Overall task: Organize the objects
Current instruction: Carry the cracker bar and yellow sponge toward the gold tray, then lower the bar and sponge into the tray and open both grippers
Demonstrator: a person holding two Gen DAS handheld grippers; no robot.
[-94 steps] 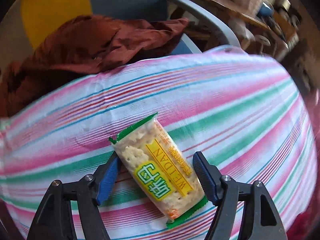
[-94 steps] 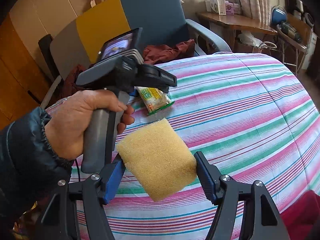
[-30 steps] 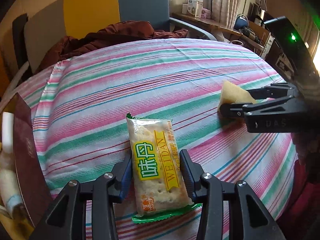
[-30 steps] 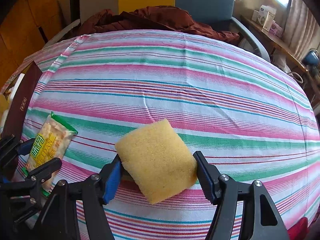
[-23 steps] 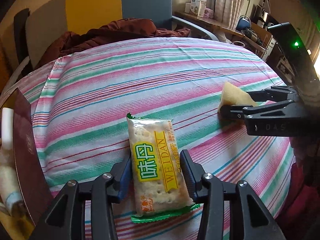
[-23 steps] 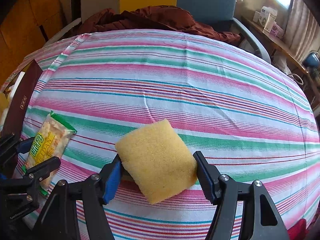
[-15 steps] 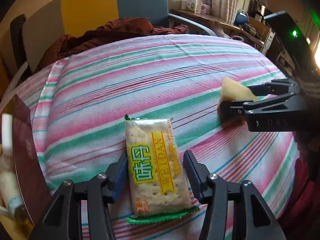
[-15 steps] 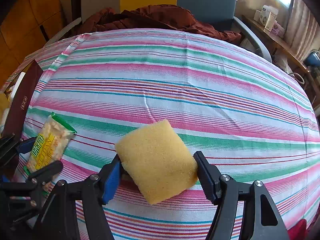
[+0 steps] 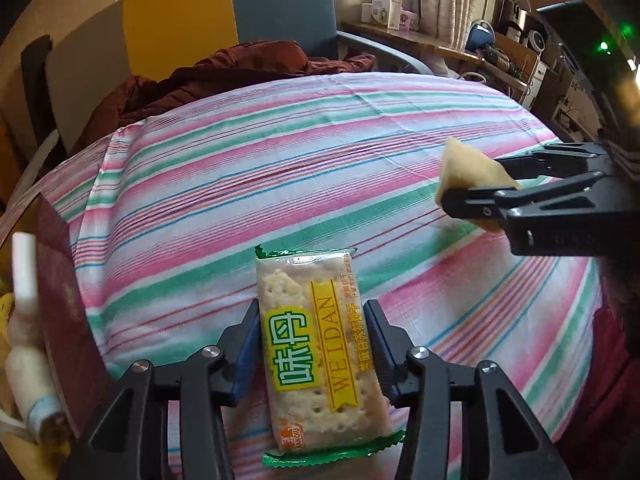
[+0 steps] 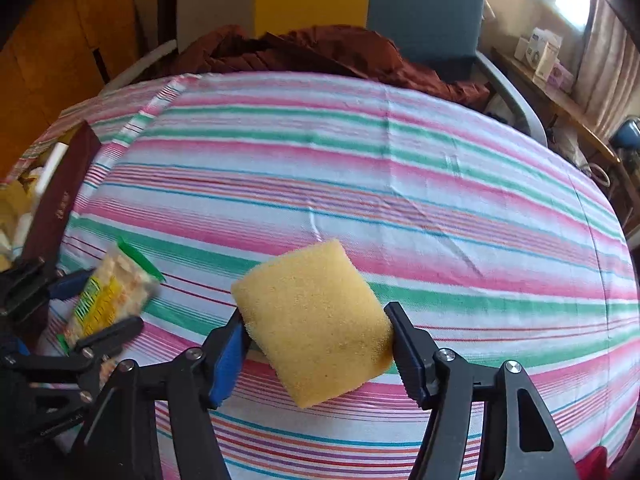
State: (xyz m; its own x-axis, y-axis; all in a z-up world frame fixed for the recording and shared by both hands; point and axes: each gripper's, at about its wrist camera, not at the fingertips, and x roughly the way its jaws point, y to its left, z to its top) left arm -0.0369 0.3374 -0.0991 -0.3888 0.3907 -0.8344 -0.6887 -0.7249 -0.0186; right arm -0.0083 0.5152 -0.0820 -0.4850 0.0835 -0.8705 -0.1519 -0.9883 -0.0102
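Observation:
My left gripper (image 9: 312,344) is shut on a clear cracker packet (image 9: 316,344) with green ends and a yellow label, held just above the striped tablecloth (image 9: 248,176). My right gripper (image 10: 316,340) is shut on a yellow sponge (image 10: 316,320), held above the cloth at the table's near side. In the left wrist view the right gripper (image 9: 472,196) and sponge (image 9: 468,168) show at the right. In the right wrist view the left gripper (image 10: 92,308) and packet (image 10: 108,300) show at the left.
A dark red box (image 9: 64,304) with white and yellow items (image 9: 24,360) stands at the table's left edge. A brown-red garment (image 10: 320,52) lies on a blue and yellow chair (image 9: 224,16) behind the table. A wooden shelf (image 9: 420,36) with boxes runs along the back right.
The left gripper, open around the lying packet 3 s ago, has shut on it and lifted it; over the last second both grippers have drifted only slightly.

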